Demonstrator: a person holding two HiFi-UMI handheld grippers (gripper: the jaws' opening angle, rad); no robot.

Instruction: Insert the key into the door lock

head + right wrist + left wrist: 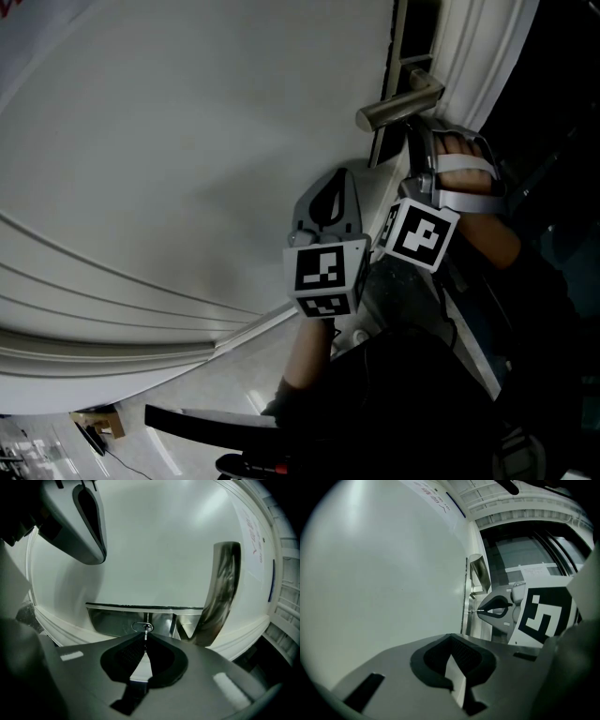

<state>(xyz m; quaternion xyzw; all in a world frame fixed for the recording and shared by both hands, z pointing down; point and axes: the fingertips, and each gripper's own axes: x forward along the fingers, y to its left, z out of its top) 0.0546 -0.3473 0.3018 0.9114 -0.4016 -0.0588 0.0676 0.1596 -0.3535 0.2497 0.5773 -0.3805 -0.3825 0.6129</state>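
Observation:
My right gripper (146, 638) is shut on a thin metal key (146, 633), and the key's tip sits at the oval keyhole (141, 626) in the steel lock plate (112, 620) of the white door (187, 141). The left gripper view shows the same from the side: the right gripper (494, 609) holds the key tip (480, 611) against the lock plate (465, 606). In the head view this gripper (415, 142) is just below the lever handle (398, 105). My left gripper (328, 187) hovers left of it near the door, shut with nothing in it.
The steel lever handle (220, 592) sticks out right of the keyhole. The left gripper's body (77, 522) hangs at the upper left of the right gripper view. White door frame moulding (469, 56) runs along the door's edge. A dark opening lies beyond it.

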